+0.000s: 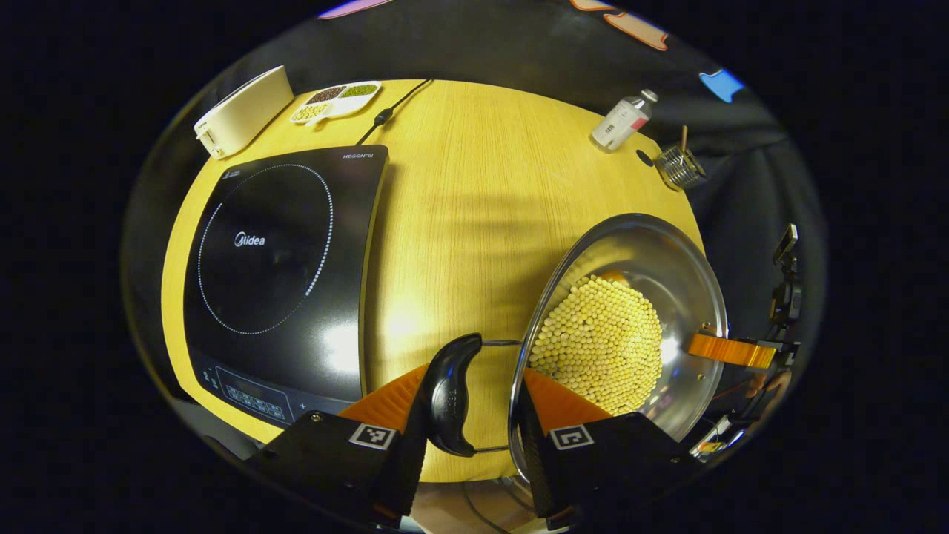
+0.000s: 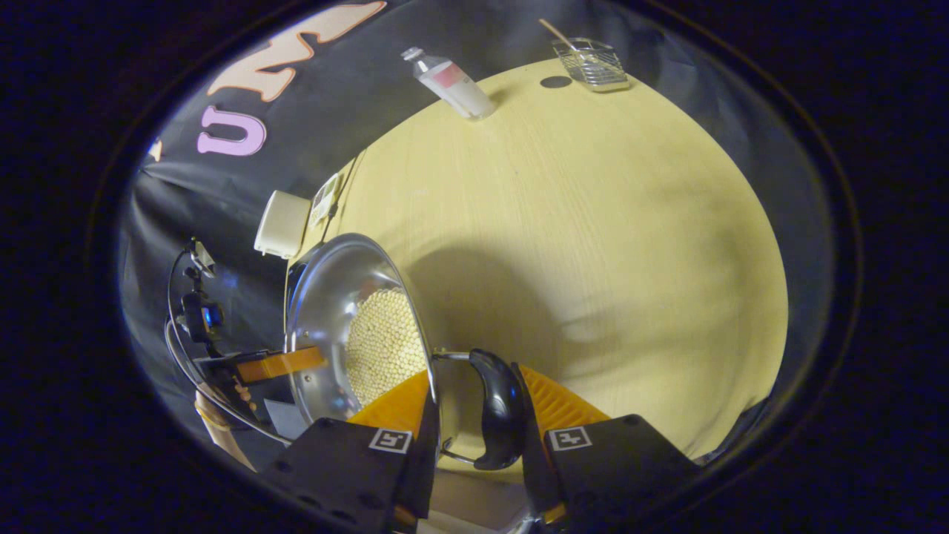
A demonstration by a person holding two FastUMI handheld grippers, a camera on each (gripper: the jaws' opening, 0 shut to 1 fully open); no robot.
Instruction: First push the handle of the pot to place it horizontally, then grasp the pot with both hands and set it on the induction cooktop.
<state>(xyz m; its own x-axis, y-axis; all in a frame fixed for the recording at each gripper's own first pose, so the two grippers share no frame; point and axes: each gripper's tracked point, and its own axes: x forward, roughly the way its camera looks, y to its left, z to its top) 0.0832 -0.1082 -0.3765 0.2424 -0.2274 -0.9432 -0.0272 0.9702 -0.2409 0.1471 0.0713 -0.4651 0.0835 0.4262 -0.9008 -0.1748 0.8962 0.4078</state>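
1. Cooktop first, at the left of the left gripper view: the black induction cooktop lay flat on the wooden table, bare, with its cord running to the far edge.
2. Beyond it at the far left stood a white box and a divided dish of beans.
3. The left gripper came in from the near edge, level with the tabletop. Its fingers straddled the pot's near black handle and rim, one finger outside the handle, the other inside the rim. They looked closed on handle and rim together.
4. The pot, a steel bowl-shaped pan, held a heap of pale soybeans. It was right of the cooktop and well apart from it, with bare table between them.
5. In the right gripper view, the right gripper held the opposite handle likewise, one finger inside the rim of the pot, the other outside the handle, seemingly clamped.
6. Far right, a plastic bottle lay tilted near a wire holder at the table's far edge.
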